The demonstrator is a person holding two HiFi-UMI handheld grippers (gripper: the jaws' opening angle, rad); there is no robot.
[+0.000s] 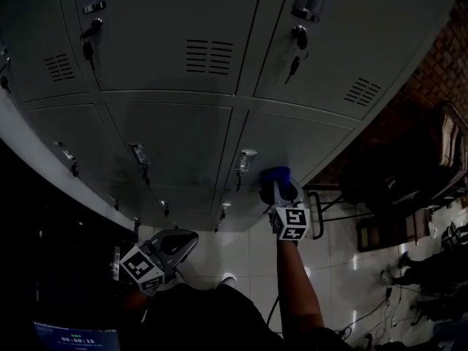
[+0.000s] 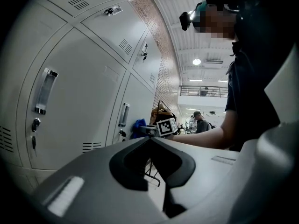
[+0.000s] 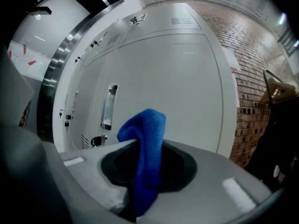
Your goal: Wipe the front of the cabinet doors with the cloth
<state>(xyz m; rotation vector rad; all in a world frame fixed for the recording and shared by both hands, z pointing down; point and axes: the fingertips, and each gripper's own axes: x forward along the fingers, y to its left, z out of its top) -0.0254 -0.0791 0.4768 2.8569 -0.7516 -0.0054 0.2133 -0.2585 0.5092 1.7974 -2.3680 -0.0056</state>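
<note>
Grey metal locker doors [image 1: 183,137] fill the head view. My right gripper [image 1: 281,194] is shut on a blue cloth [image 1: 278,174], which is held up by the lower right door, beside its handle [image 1: 246,159]; whether it touches the door I cannot tell. In the right gripper view the cloth [image 3: 147,143] stands folded out of the closed jaws, with that door [image 3: 187,78] and its handle [image 3: 108,106] just ahead. My left gripper [image 1: 181,241] hangs lower and to the left, shut with nothing in it, away from the doors. Its own view shows the cloth [image 2: 138,127] in the distance.
Keys hang in the locks of the upper doors [image 1: 295,64]. A brick wall [image 1: 439,64] ends the locker row on the right, with a metal rack and chairs [image 1: 439,152] in front of it. Cables [image 1: 380,313] lie on the tiled floor. A person [image 2: 200,121] stands far off.
</note>
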